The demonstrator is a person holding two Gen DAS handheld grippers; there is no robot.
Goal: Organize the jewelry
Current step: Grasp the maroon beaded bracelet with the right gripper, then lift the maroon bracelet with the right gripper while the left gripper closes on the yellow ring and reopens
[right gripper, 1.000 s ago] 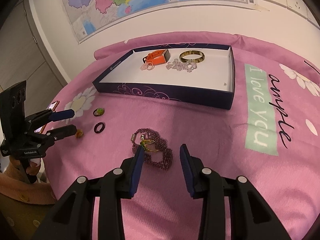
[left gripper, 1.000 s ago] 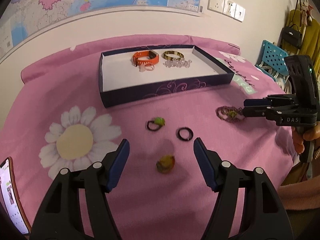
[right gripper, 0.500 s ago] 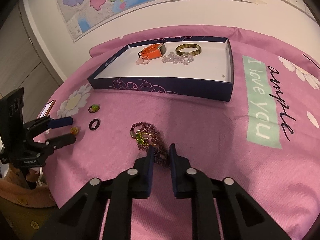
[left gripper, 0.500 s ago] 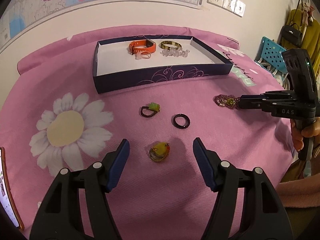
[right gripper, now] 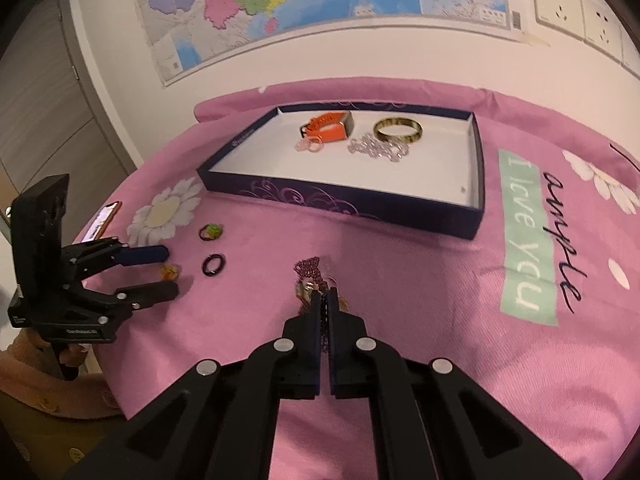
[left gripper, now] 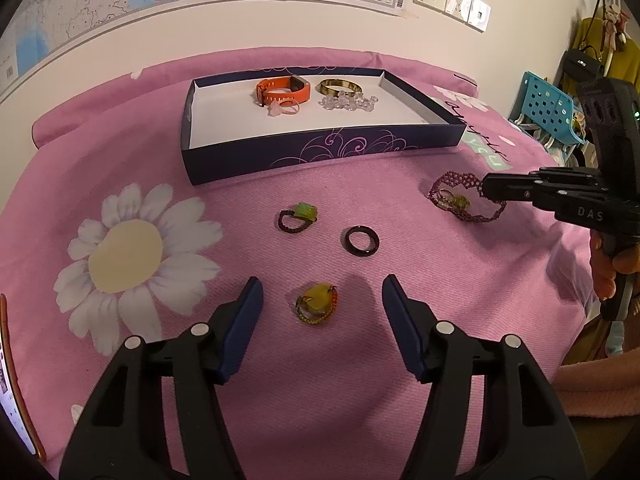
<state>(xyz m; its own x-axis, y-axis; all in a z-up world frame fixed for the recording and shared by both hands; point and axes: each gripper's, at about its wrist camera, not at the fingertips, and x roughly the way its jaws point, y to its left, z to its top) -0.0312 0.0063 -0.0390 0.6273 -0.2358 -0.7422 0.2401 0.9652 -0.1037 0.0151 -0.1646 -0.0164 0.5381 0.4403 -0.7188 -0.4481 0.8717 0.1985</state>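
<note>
Purple beaded bracelet (right gripper: pixel 310 276) pinched in right gripper (right gripper: pixel 325 300) — "DAS" on body.

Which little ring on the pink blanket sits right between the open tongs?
The yellow-stone ring, lying between the left tongs. The green-stone ring and plain black ring lie farther off, toward the box.

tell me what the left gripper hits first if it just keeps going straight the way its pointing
Probably the yellow ring, lying between the open left gripper fingers; beyond it sits the black ring. Depth is hard to judge.
</note>
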